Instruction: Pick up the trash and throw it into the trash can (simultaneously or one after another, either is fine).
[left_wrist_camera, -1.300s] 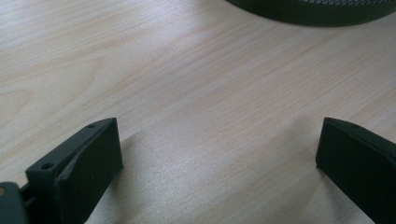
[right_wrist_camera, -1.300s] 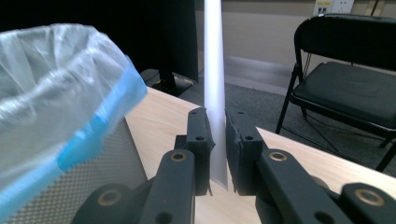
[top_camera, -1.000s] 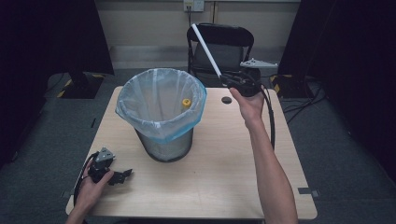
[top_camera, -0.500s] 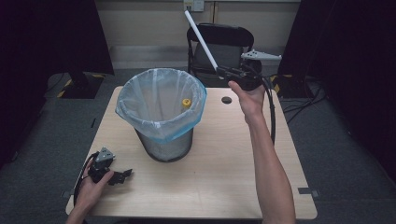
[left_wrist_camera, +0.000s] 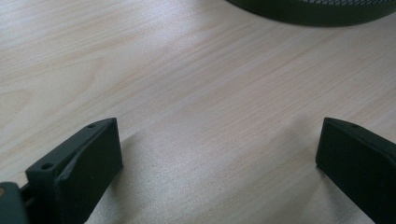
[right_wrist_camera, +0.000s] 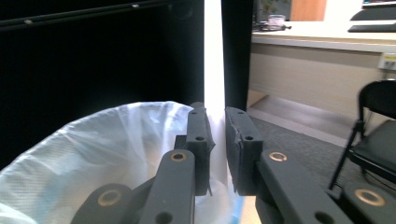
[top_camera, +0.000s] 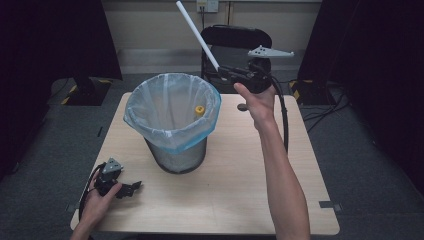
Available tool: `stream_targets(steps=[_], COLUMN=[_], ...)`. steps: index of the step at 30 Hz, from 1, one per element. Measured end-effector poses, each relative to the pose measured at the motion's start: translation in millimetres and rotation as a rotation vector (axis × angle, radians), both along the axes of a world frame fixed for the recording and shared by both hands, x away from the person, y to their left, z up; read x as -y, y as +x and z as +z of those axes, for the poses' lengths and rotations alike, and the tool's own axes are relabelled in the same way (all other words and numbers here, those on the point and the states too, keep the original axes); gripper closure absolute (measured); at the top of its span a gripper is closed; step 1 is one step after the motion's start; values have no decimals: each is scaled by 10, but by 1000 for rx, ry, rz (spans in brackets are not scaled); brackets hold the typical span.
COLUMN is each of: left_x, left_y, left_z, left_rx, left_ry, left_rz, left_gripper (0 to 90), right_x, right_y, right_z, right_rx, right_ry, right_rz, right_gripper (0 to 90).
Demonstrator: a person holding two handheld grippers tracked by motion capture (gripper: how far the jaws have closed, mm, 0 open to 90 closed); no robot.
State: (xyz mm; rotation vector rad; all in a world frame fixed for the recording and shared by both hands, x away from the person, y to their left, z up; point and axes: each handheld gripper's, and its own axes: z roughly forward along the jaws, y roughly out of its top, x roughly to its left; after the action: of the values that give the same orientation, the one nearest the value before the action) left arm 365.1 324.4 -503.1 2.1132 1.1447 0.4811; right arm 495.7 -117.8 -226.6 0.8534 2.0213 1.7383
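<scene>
My right gripper [top_camera: 225, 74] is shut on the lower end of a long white tube [top_camera: 197, 36], held in the air just beyond the right rim of a mesh bin [top_camera: 175, 155]. The tube slants up and to the left above the bin. In the right gripper view the tube [right_wrist_camera: 214, 56] stands pinched between the two pads of the right gripper [right_wrist_camera: 219, 126], over the bin's pale blue liner [right_wrist_camera: 116, 149]. A small yellow thing [top_camera: 199, 110] lies inside the bin near its right wall. My left gripper [top_camera: 132, 187] rests open on the table at the front left; the left gripper [left_wrist_camera: 219, 140] has bare wood between its jaws.
The wooden table [top_camera: 240, 190] has a dark round hole [top_camera: 242, 107] near the far edge. A black chair [top_camera: 235, 40] stands behind the table. The bin's base [left_wrist_camera: 317, 9] is just ahead of the left gripper. Dark curtains hang at both sides.
My right hand has risen with the white tube, and the tube's upper end now sits higher and farther back. The left hand and gripper have stayed put.
</scene>
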Motion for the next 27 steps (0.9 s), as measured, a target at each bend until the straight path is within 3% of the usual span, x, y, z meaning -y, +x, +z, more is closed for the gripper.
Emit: stream_targets(steps=[17,27], left_x=[0,0], left_y=[0,0], left_z=[0,0], left_rx=[-1,0], left_ry=[0,1], left_rz=[-1,0], left_gripper=[0,0], right_x=[-364,-568], right_y=[-57,-102], right_z=[36,11], right_rx=[-3,-11], right_ry=[20,2], right_rz=[111,154], right_gripper=[808,807])
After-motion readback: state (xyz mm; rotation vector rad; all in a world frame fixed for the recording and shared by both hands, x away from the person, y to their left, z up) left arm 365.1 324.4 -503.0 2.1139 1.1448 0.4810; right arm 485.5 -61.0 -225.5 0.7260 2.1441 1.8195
